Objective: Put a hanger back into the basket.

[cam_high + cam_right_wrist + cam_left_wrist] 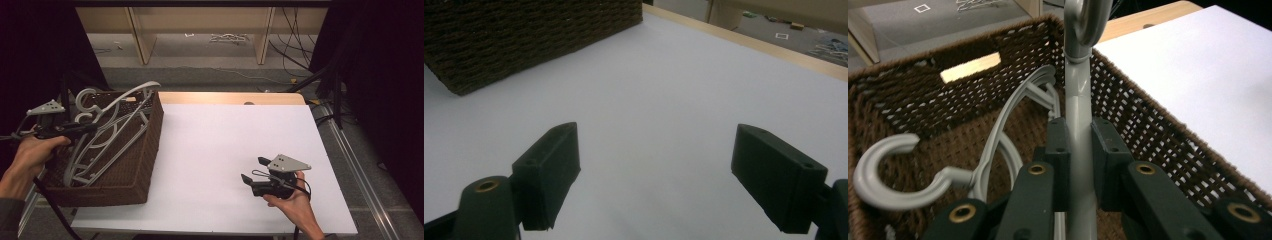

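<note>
A brown wicker basket [150, 150] stands at the table's left and holds several grey plastic hangers [107, 135]. My left gripper [92, 127] reaches into it from the left and is shut on the stem of one grey hanger [1079, 100], whose hook [1087, 20] rises above the basket's far rim [1013, 32]. A second hanger's hook [885, 175] lies on the basket floor below it. My right gripper [254, 170] rests low over the white table top [225, 145] at the front right, open, with nothing between its fingers [549, 170].
The basket's woven side [524, 35] stands to the far left of the right gripper. Beyond the table's wooden back edge [230, 97] lie a floor with cables and wooden shelf legs [142, 35]. A metal rail [360, 165] runs along the table's right side.
</note>
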Demonstrator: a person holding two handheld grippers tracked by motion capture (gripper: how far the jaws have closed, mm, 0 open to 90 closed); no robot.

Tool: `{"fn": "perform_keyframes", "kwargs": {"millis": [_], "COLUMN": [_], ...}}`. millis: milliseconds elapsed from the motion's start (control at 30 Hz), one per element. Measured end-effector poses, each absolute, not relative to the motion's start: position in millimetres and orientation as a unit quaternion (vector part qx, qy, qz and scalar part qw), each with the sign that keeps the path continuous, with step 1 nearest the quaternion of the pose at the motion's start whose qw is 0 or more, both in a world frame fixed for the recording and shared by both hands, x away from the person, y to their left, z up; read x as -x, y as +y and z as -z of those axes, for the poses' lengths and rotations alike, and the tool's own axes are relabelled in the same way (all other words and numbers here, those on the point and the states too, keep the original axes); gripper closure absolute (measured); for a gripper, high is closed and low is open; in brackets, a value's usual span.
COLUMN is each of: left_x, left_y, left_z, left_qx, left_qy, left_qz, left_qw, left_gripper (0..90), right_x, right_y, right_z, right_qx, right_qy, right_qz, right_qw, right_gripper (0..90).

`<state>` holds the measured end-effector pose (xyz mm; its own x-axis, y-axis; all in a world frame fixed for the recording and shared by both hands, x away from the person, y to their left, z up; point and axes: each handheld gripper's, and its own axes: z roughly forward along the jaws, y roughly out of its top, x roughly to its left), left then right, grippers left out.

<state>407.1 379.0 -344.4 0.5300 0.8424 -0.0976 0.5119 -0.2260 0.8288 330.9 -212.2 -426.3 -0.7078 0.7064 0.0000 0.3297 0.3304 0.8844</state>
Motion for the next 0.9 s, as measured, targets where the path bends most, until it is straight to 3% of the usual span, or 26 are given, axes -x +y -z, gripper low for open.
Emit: {"fn": "perform_keyframes", "kwargs": {"millis": [500, 900], "left_x": [-401.0, -406.6], "left_y": [394.7, 390.4], "left_z": [362.6, 384.1], "left_qx": [-0.762, -0.779], "left_qy": [0.462, 0.465], "left_qz": [-0.19, -0.156], "left_qw": [0.413, 0.391], "left_gripper": [79.6, 79.6], "right_x": [-331.1, -330.7], "right_y": [-213.1, -213.0], "right_z": [426.2, 426.8], "right_qx": [-0.328, -0.329], "right_qy": [0.791, 0.798], "right_qz": [-0.477, -0.467], "right_qw": [0.199, 0.193], "right_gripper": [20.6, 20.6]}}
